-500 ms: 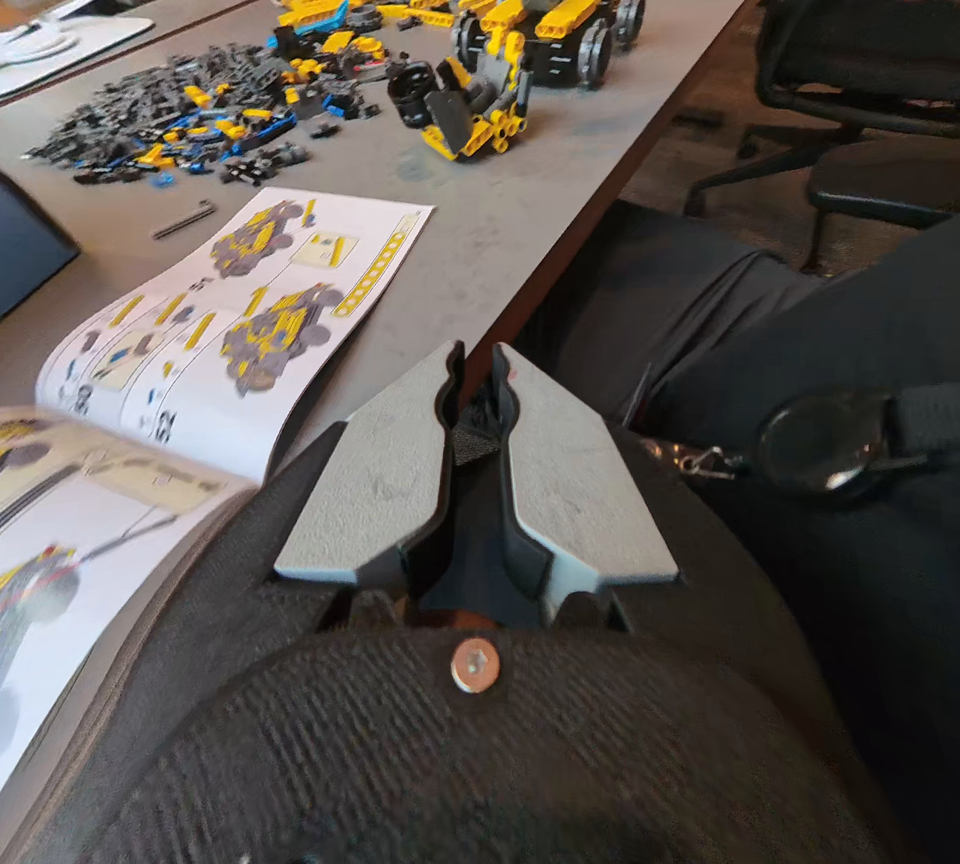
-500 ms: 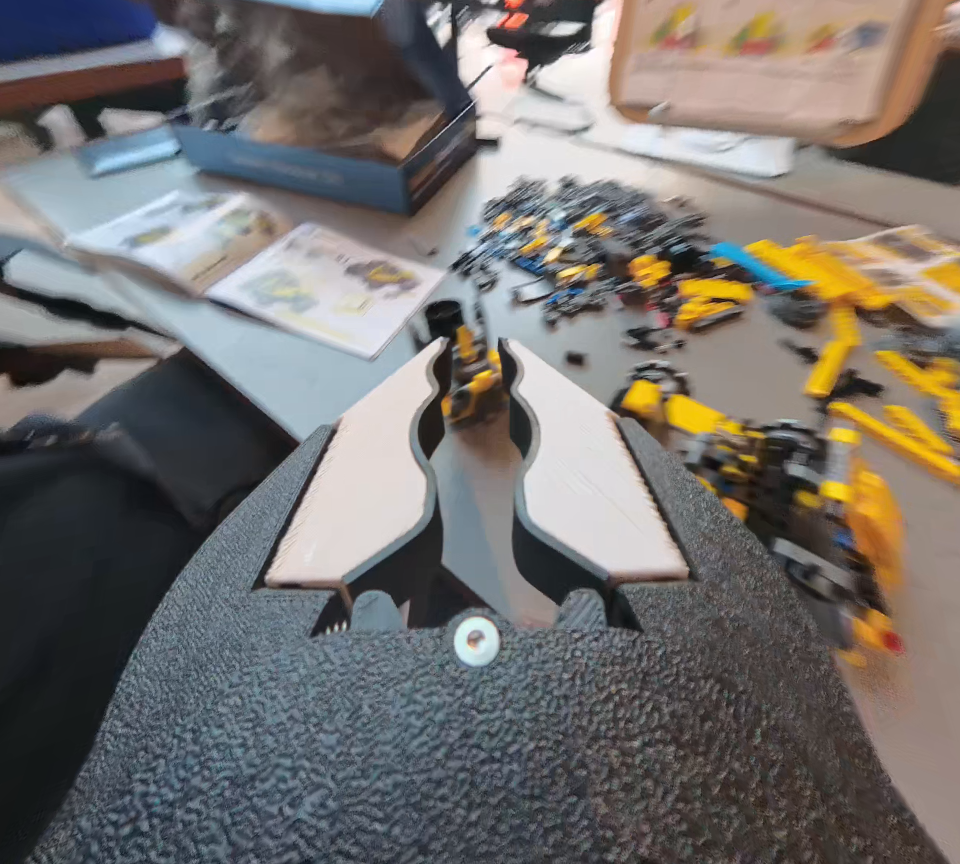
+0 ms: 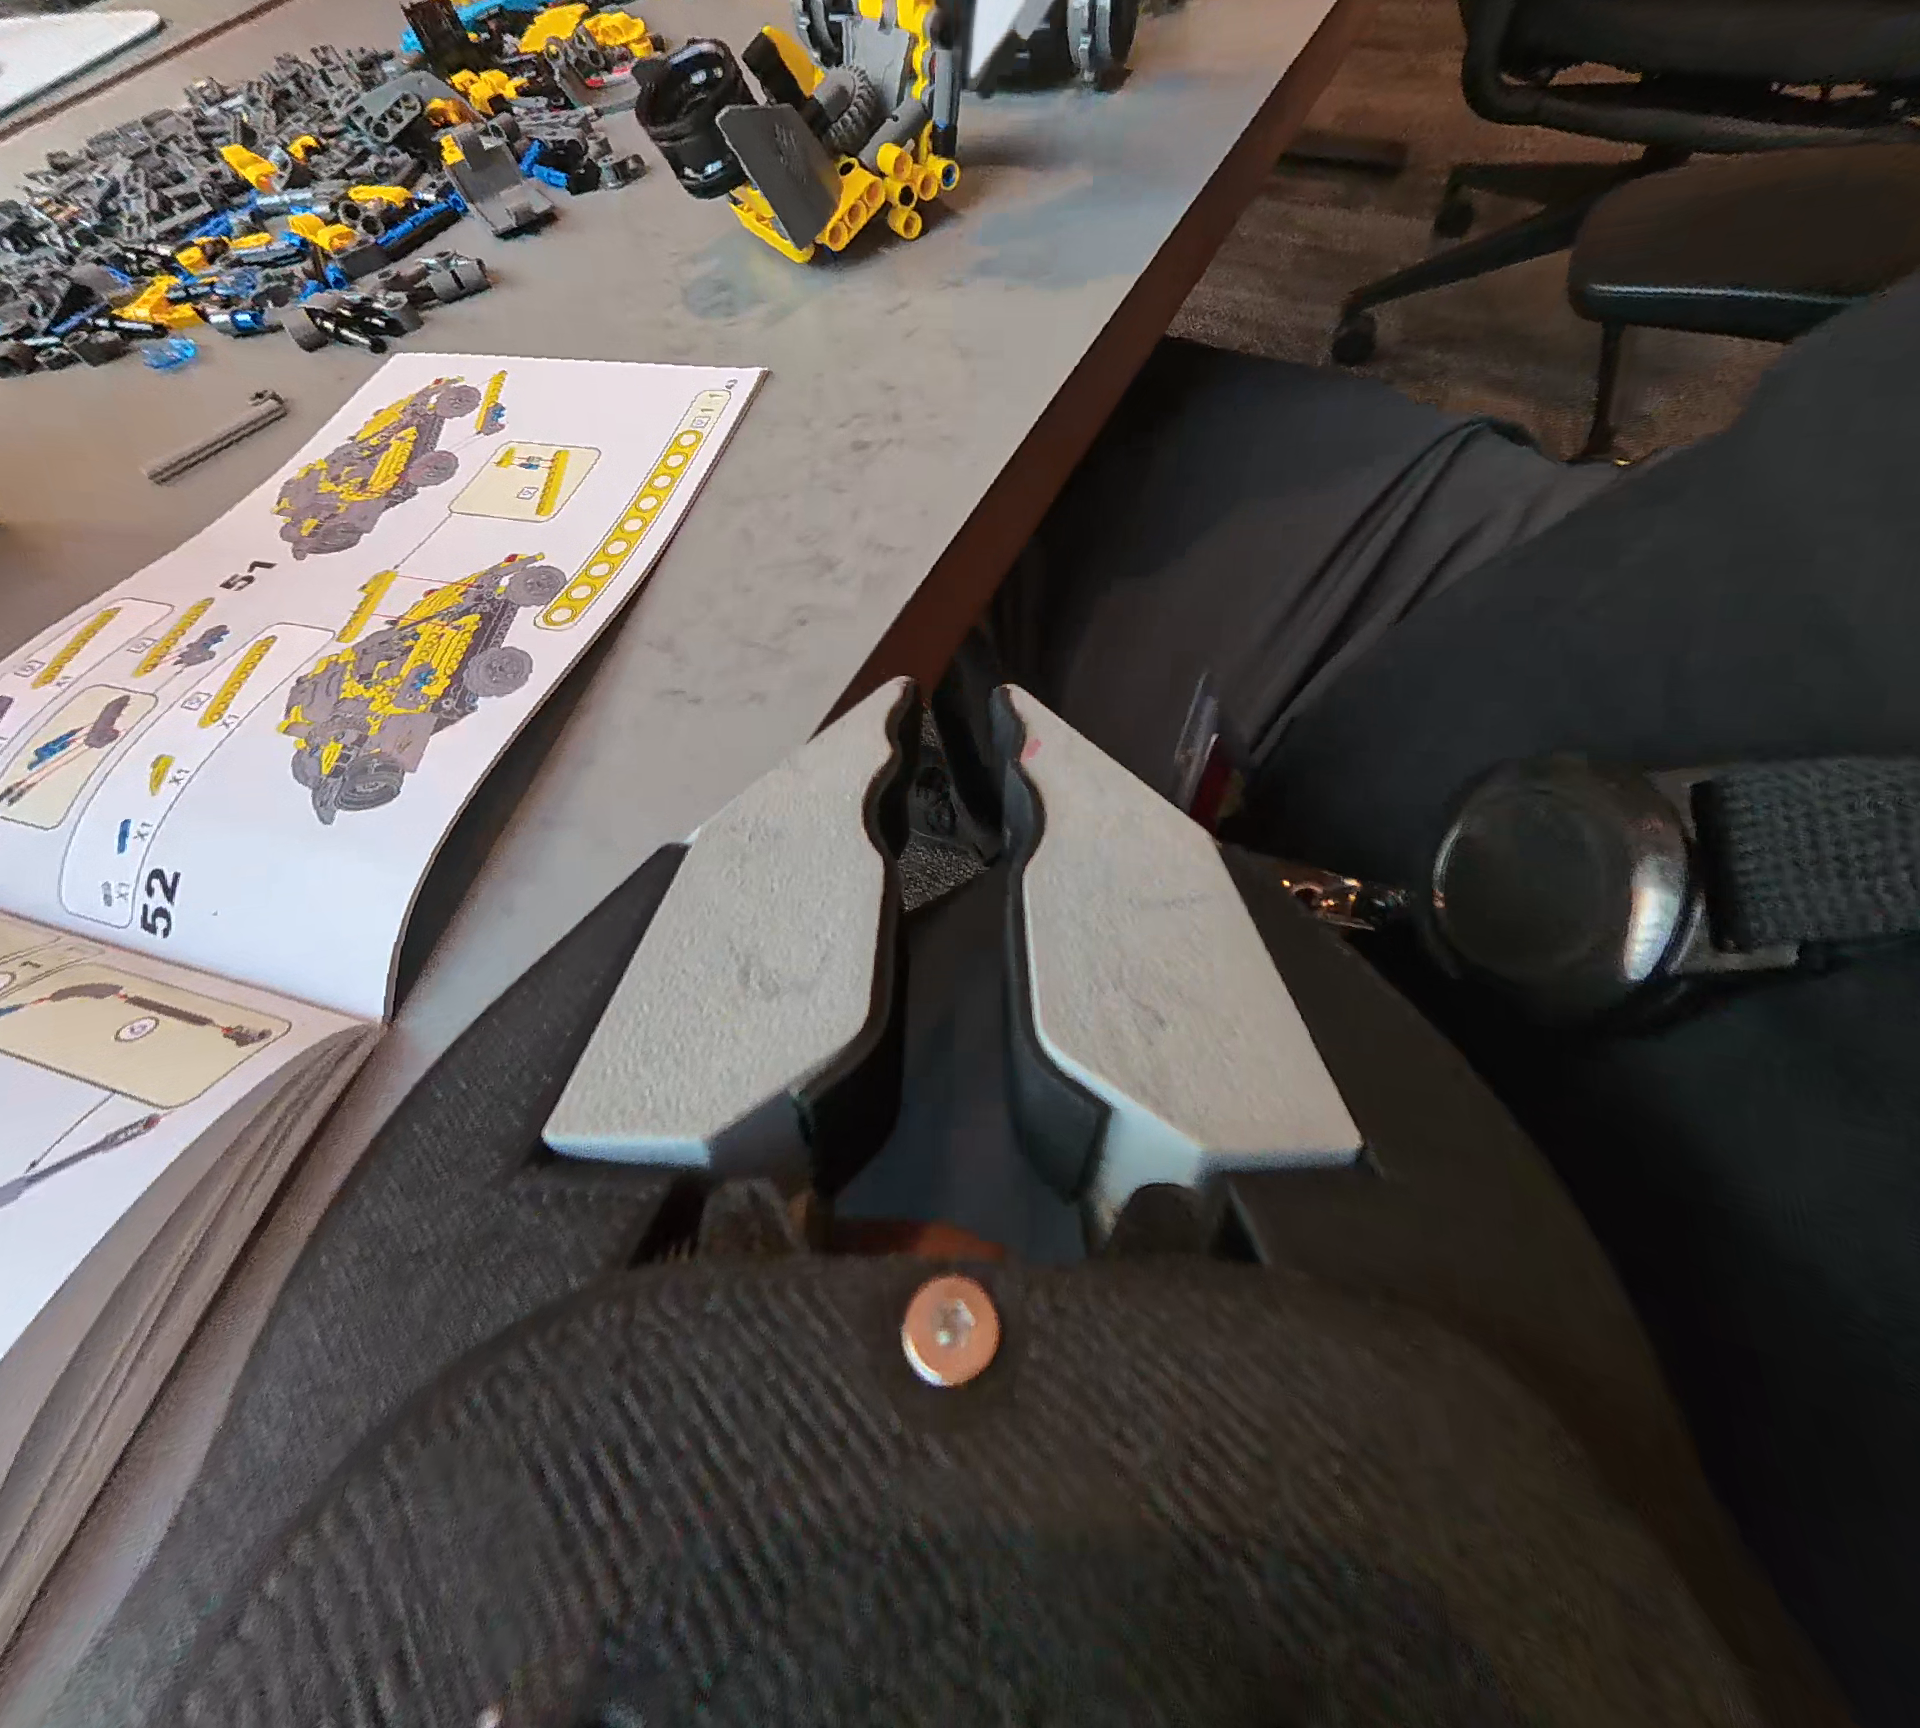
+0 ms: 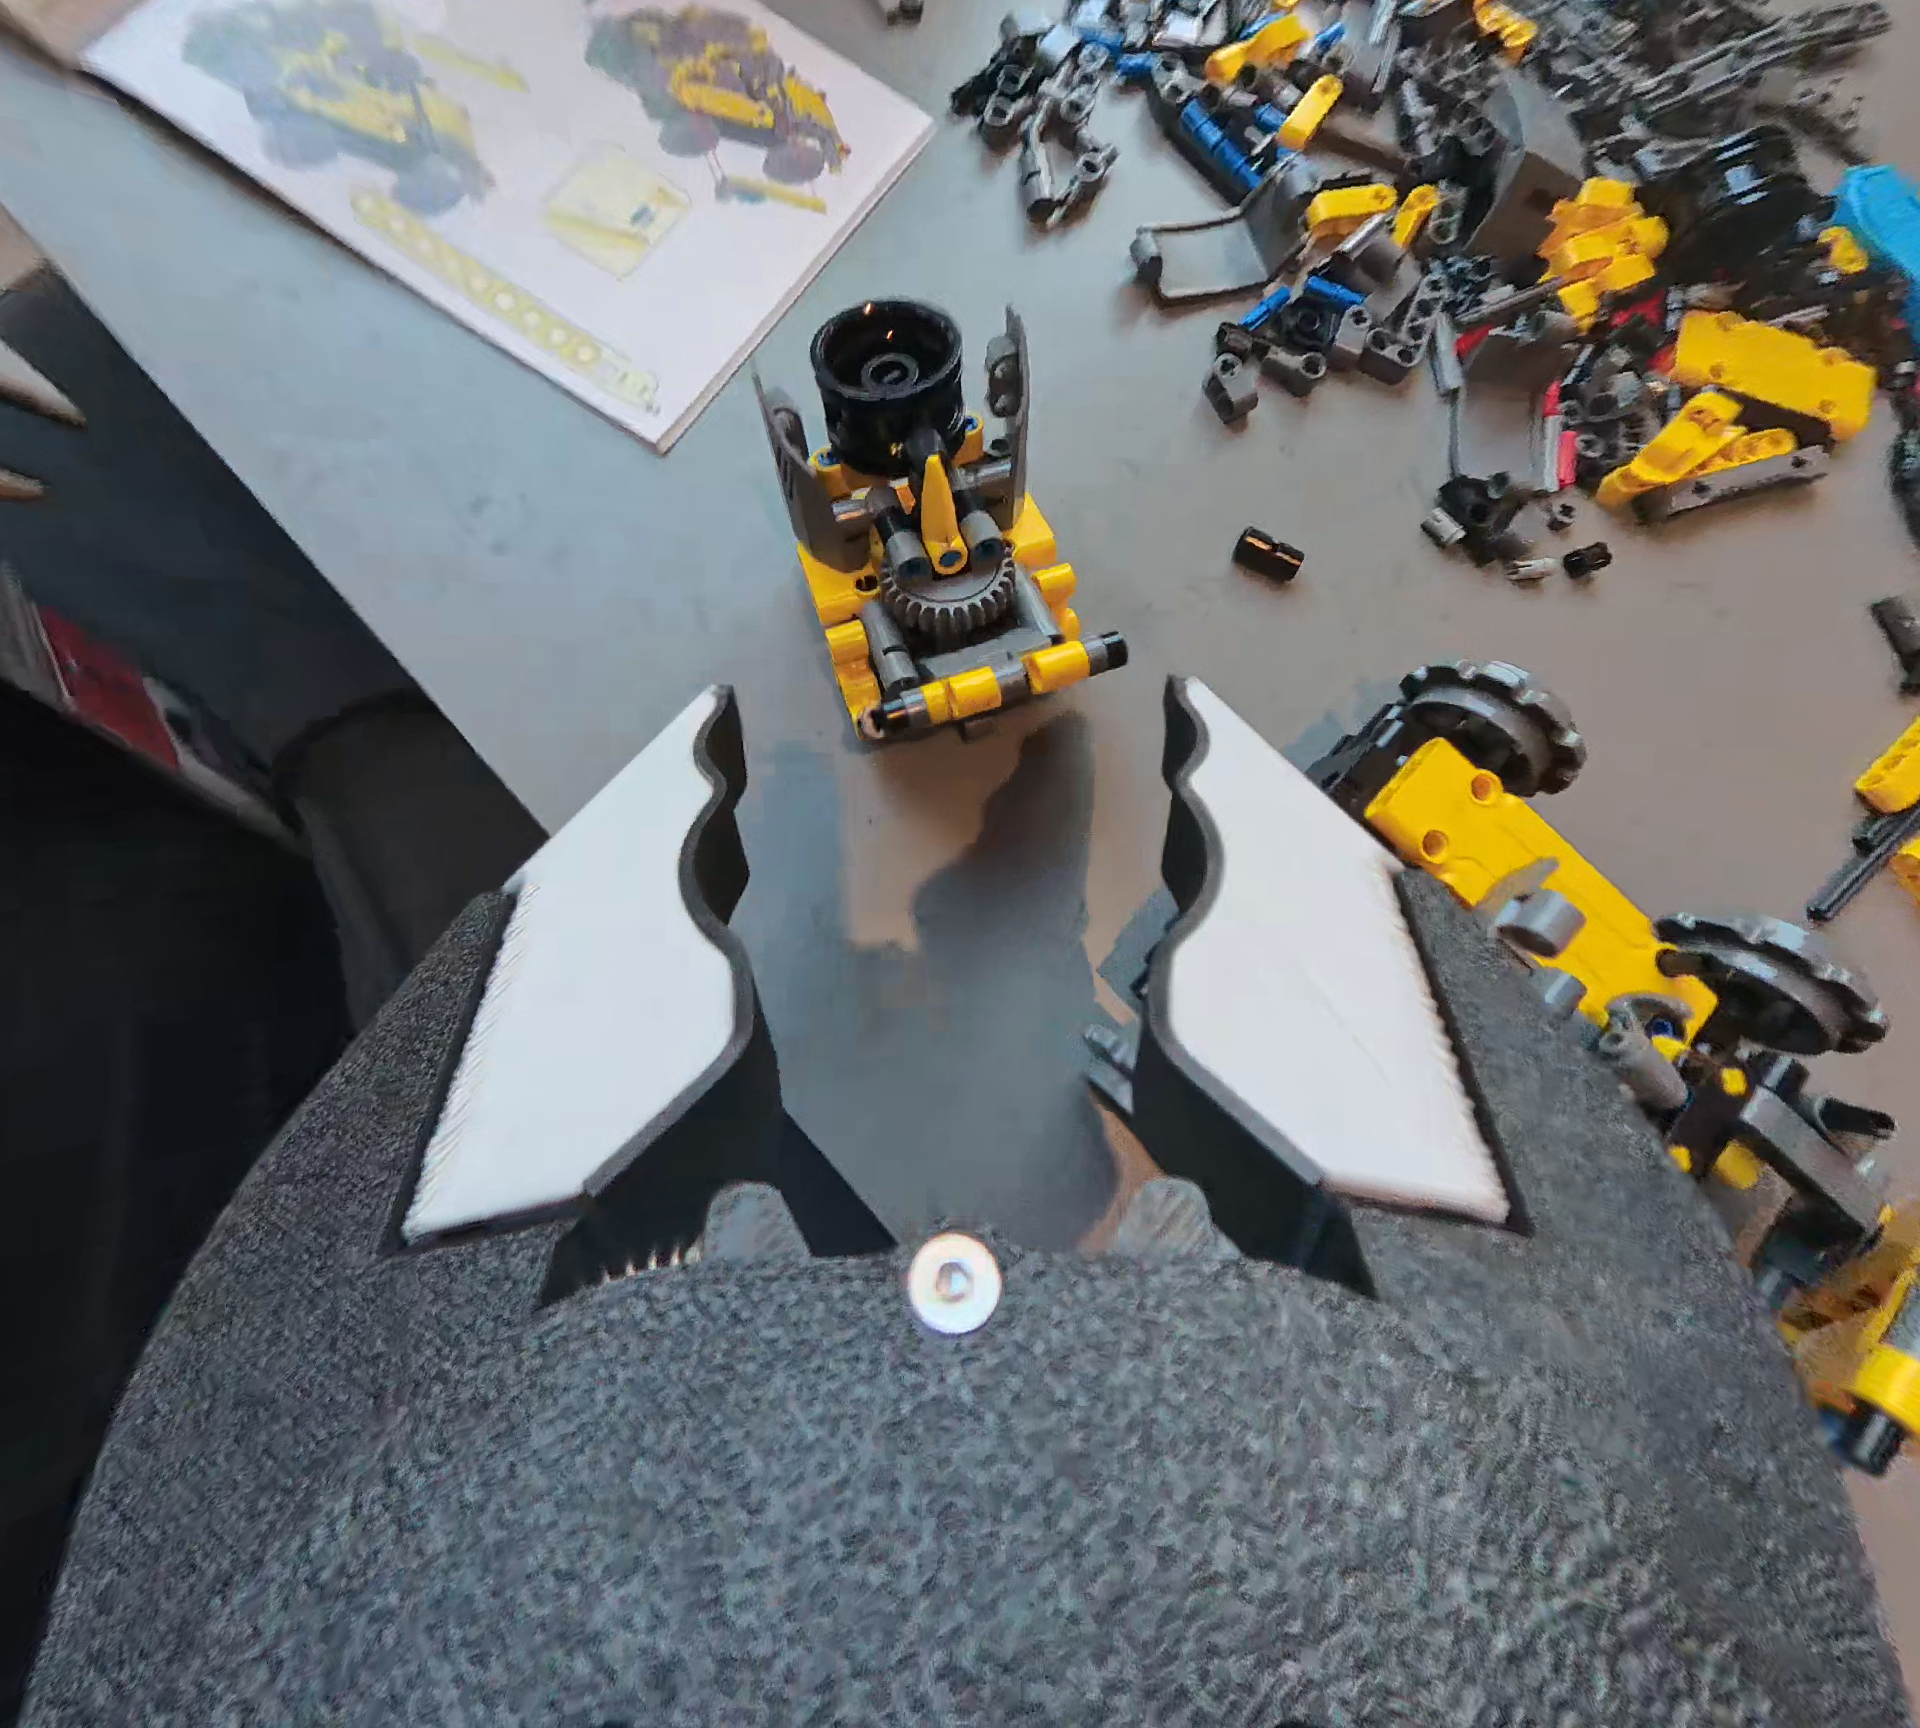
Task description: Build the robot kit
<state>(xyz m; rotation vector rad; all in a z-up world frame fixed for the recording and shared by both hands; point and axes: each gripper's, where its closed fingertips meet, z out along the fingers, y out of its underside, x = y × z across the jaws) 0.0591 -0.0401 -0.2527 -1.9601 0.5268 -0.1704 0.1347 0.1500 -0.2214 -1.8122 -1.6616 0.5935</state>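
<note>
R hand-held gripper (image 4: 951, 722) agape over subassy (image 4: 925, 525)

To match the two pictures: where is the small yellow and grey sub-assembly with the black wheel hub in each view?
Left wrist view: sub-assembly, upper middle, below the right gripper's tips.
Right wrist view: sub-assembly, centre, just beyond the open jaws.
Shared landmark: the open instruction booklet on the grey table.

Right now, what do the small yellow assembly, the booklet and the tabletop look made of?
Assembly: moulded plastic, glossy yellow and grey studs and gear, shiny black wheel. Booklet: printed paper, smooth; pages curl at the spine. Tabletop: grey, matte, faintly mottled, probably laminate; core unseen.
</note>
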